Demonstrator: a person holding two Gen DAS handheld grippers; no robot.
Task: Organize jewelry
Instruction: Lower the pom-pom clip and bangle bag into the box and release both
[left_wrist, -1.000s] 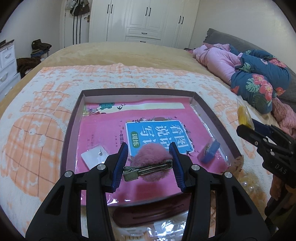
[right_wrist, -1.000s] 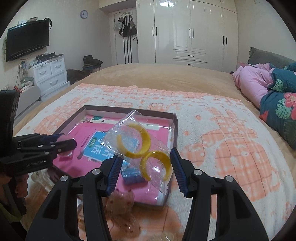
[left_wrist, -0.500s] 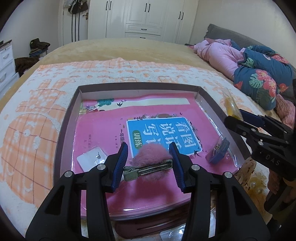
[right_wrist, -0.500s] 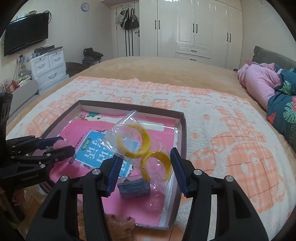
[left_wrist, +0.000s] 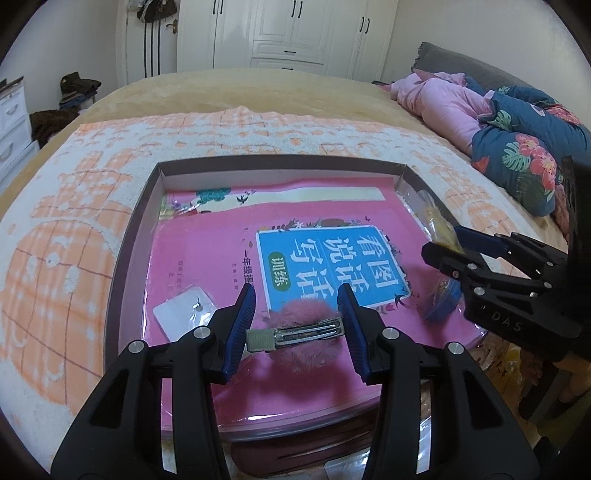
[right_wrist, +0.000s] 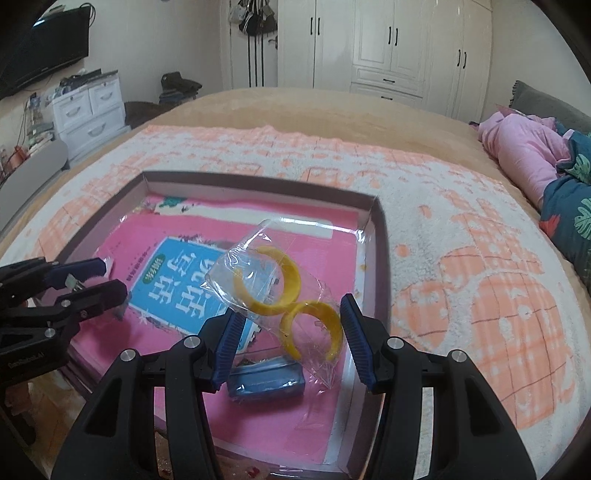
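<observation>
A shallow brown-rimmed box (left_wrist: 125, 236) lies on the bed with a pink book (left_wrist: 207, 258) inside. My left gripper (left_wrist: 295, 325) hovers over the book's near edge, shut on a fluffy pink hair clip (left_wrist: 303, 332) whose metal bar spans the pads. My right gripper (right_wrist: 290, 332) is shut on a clear bag with yellow hoops (right_wrist: 280, 280) above the box's right side (right_wrist: 380, 258). In the left wrist view the right gripper (left_wrist: 441, 242) enters from the right. The left gripper (right_wrist: 114, 277) shows at the left edge of the right wrist view.
On the book lie a small blue box (right_wrist: 266, 380) under the bag and a white earring card (left_wrist: 184, 312) at the left. A dark red clip (left_wrist: 303, 443) sits in front of the box. Pink and floral bedding (left_wrist: 517, 147) is piled on the right.
My right gripper has come in over the box's right side and sunk a little, still gripping the bag. The left gripper has hardly moved with the hair clip.
</observation>
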